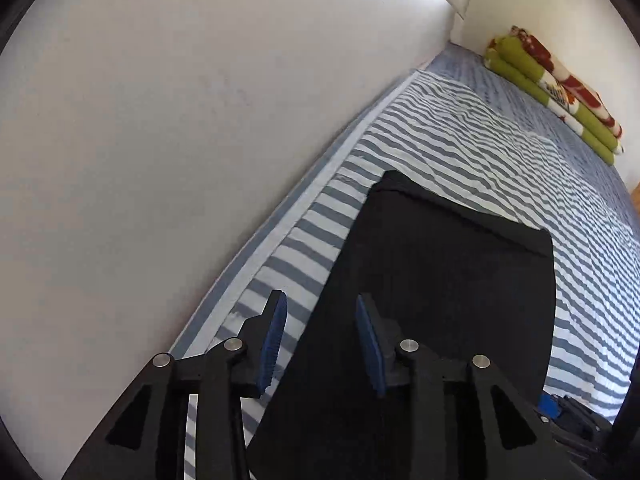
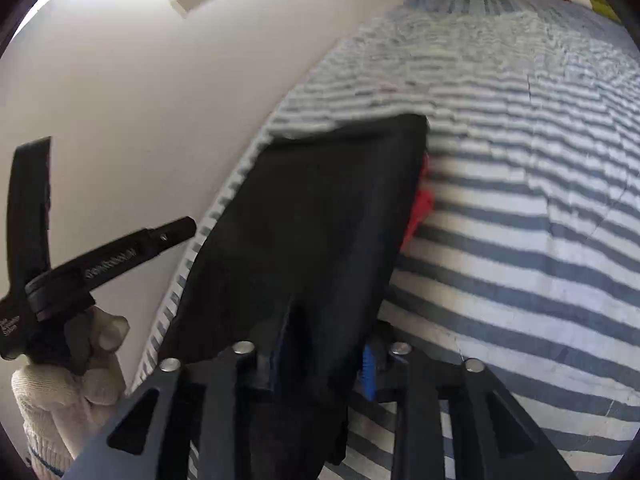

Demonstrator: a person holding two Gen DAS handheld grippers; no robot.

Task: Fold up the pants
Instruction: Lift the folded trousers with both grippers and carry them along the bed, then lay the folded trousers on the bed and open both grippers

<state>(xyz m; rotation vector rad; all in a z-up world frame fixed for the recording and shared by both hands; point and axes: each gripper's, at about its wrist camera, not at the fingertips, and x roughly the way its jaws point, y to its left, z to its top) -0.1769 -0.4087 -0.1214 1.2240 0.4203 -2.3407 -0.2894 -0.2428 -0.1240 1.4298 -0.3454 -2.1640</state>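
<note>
Striped bed is carrying black pants, lying folded at frame centre beside the wall. Left gripper is hovering part-open, gripping nothing; right gripper is standing part-open around a cloth fold, apparently releasing it. Next move probably calls for smoothing.

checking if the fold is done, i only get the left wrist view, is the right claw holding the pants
Observer: No. Black cloth of the pants lies inside the right claw, but its jaws stand apart and do not pinch it.
Operator: anything sticking out that i cant see
Observer: Yes, something red pokes out from under the pants' right edge in the right wrist view.
</note>
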